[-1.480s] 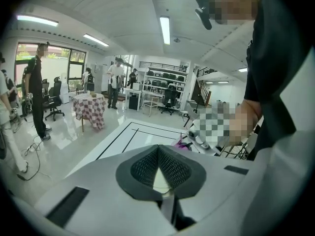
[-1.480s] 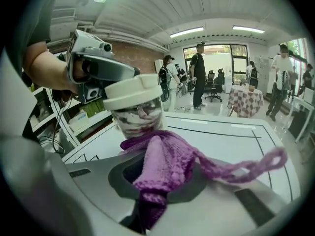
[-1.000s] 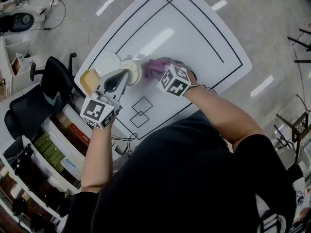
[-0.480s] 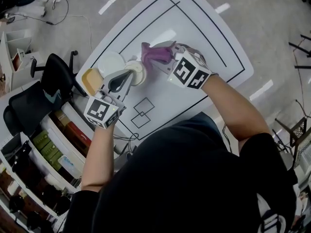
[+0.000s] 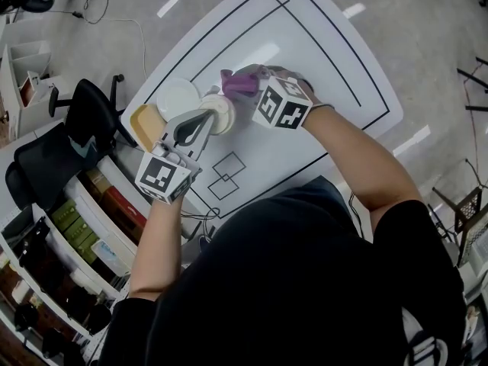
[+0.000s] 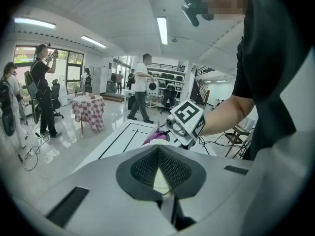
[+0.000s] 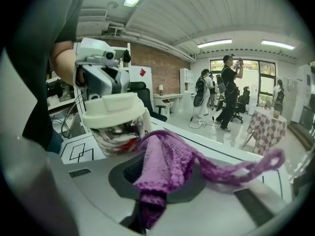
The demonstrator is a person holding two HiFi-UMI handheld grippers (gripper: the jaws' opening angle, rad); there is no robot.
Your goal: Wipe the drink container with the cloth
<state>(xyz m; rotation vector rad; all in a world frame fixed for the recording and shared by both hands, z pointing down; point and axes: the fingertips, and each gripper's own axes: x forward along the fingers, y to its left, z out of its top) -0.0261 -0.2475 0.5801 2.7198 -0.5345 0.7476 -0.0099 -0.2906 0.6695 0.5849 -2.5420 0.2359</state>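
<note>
Near the left edge of the white counter (image 5: 320,52), the drink container (image 7: 115,119) is upright btwn the two tools. Its base is hidden, so can't tell if it rests on the counter.

Risks, big to small:
- The counter edge is close on that side, w/ a white round dish (image 5: 177,97) and a tan oblong thing (image 5: 145,126) just beside the container. A hard sideways wipe could prob shove it into them or toward the edge.
- Up at the lid (image 7: 110,109) the left tool (image 6: 158,156) is pressed together on the container, a narrow hold set high. A push low on the body may make it pivot or slip out.
- Opposite, the right tool (image 7: 156,191) is pinching the purple cloth (image 7: 167,156) by one bunched fold, so drag on the wall could pull it free.
- The cloth's loose tail (image 7: 256,168) trails out sideways and could snag the lid or flick the dish.

Materials:
- The counter is flat, smooth and glossy enough to mirror ceiling lights, w/ two small overlapping squares (image 5: 223,175) drawn in black.
- The tools are grey hard plastic w/ dark textured pads (image 6: 142,168).
- The container is a short round cup w/ a clear wall. Dark and red patches show through it (contents or print, can't tell). Its cream matte lid is wider than the body, w/ a stepped top.
- The cloth is soft, knit-looking and nubbly, thick where bunched, thin and stringy at the tail. Its fold lies right against the clear wall under the lid rim.
</note>
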